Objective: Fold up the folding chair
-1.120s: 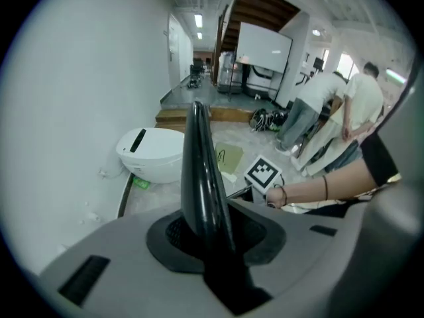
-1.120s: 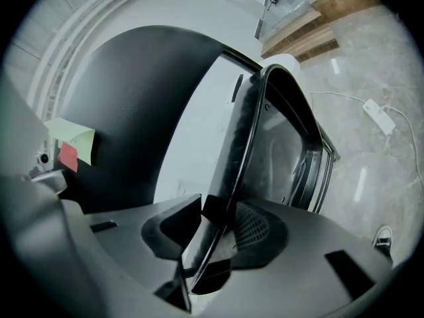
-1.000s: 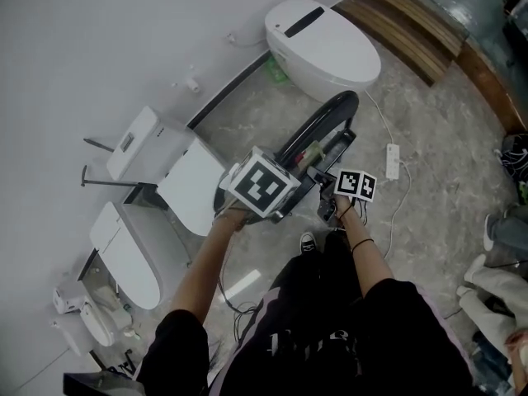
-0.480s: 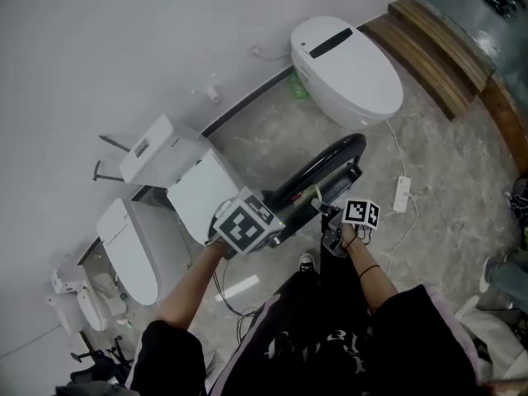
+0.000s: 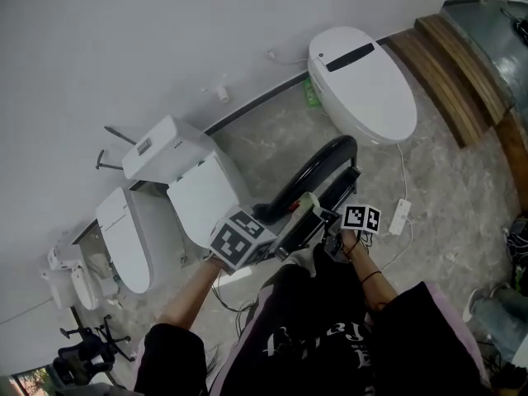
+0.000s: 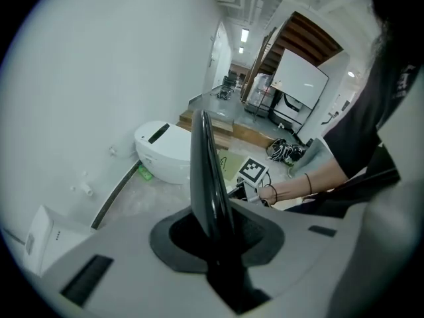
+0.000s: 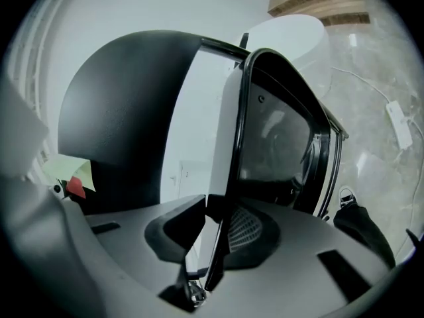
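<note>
Head view: you stand over a grey stone floor (image 5: 450,180), holding a black folding chair (image 5: 312,170) just in front of your legs (image 5: 322,320). The chair's panels lie close together, so it looks almost folded flat. Whether its lower end rests on the floor is hidden.

Left gripper view: the left tool (image 6: 218,234) is closing its jaws on the glossy black edge of the chair, which runs up between the pads.

Right gripper view: the right tool (image 7: 215,234) is clamped on a thin rim of the chair frame.

A white toilet (image 5: 367,77) stands just beyond the chair. A power strip (image 5: 402,213) and its cord lie on the floor near your right side.

What could go wrong, as a judgement: both grips sit on narrow, smooth edges, so the chair may slide out and drop toward your feet. If one grip loosens, the panels could swing open again. A wide swing could strike the toilet, and a step to the right could catch the cord.
</note>
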The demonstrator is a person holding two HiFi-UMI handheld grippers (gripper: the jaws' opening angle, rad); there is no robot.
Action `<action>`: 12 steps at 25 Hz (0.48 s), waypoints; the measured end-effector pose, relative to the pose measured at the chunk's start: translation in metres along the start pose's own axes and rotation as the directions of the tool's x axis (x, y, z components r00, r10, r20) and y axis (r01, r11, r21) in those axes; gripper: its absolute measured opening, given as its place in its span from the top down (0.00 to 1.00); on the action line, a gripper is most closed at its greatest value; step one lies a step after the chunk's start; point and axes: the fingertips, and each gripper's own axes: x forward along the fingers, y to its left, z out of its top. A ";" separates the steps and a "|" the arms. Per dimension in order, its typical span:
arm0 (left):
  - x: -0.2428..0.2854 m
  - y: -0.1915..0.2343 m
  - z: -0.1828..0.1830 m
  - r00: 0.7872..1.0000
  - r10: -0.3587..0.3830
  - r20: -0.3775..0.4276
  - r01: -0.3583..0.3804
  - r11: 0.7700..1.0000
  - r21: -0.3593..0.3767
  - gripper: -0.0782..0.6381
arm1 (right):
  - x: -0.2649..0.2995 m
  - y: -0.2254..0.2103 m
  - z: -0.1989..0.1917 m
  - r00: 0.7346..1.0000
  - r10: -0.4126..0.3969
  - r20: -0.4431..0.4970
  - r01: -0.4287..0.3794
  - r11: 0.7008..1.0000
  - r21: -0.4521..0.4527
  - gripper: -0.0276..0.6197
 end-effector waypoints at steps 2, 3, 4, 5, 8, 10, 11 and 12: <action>0.004 0.006 0.005 1.000 0.008 0.008 -0.008 1.000 -0.030 0.79 | 0.002 -0.001 0.013 1.000 -0.011 -0.005 0.011 1.000 -0.007 0.82; 0.005 0.009 0.008 1.000 0.010 0.012 -0.010 0.999 -0.040 0.79 | 0.002 -0.001 0.019 1.000 -0.015 -0.003 0.015 1.000 -0.007 0.82; 0.006 0.012 0.012 1.000 0.012 0.014 -0.011 0.999 -0.045 0.79 | 0.003 0.000 0.025 1.000 -0.017 0.000 0.017 1.000 -0.007 0.82; 0.007 0.016 0.016 1.000 0.013 0.016 -0.012 0.999 -0.044 0.79 | 0.004 0.001 0.031 1.000 -0.016 0.003 0.016 1.000 -0.007 0.82; 0.009 0.024 0.030 1.000 0.009 0.013 -0.009 1.000 -0.020 0.79 | 0.010 0.005 0.048 1.000 -0.011 0.025 0.011 1.000 0.000 0.82; 0.008 0.028 0.040 1.000 -0.015 0.000 0.015 1.000 -0.005 0.79 | 0.014 0.007 0.061 0.998 -0.013 0.054 0.013 1.000 0.012 0.82; 0.007 0.035 0.045 1.000 -0.026 -0.003 0.026 1.000 0.001 0.79 | 0.019 0.009 0.067 0.998 -0.016 0.068 0.015 1.000 0.020 0.82; 0.008 0.048 0.049 1.000 -0.030 0.000 0.030 1.000 0.009 0.79 | 0.027 0.012 0.075 0.997 -0.021 0.079 0.019 0.999 0.027 0.82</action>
